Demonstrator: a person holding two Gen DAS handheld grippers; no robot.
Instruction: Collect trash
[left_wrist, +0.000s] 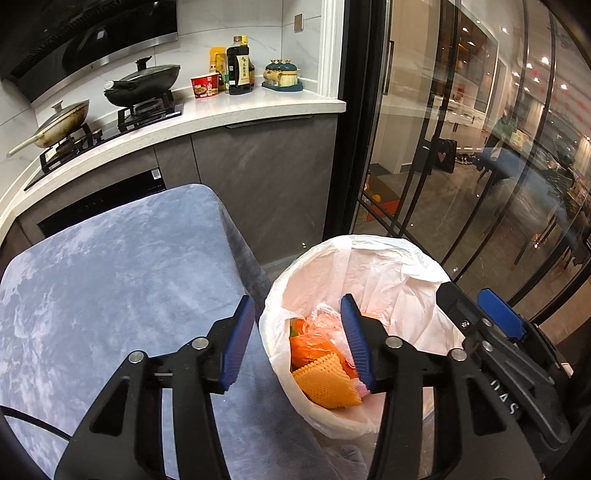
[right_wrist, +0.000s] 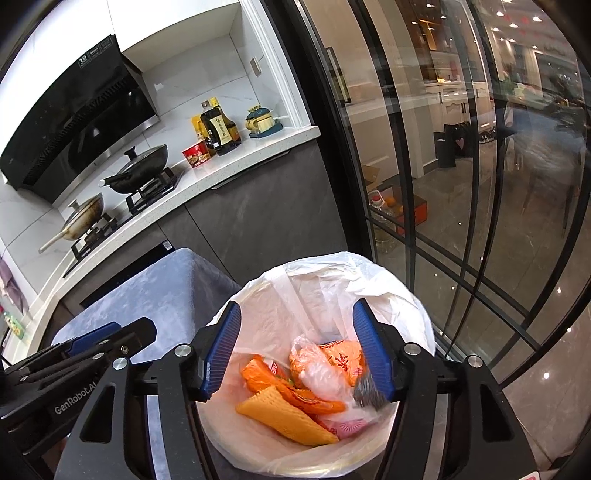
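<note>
We read "GenRobot.AI" on our left hand-held gripper (right_wrist: 110, 338); both it and the right hand-held gripper (right_wrist: 295, 347) gaped empty above the trash bin (right_wrist: 332, 269).

We are seeing a round bin lined with a thin white plastic bag (right_wrist: 388, 295) standing open just beside a grey cloth-covered table. Inside it, a yellow foam mesh sleeve (right_wrist: 291, 421) is lying on crumpled orange wrappers (right_wrist: 306, 397), with a clear plastic bag (right_wrist: 325, 376) resting against them.
</note>
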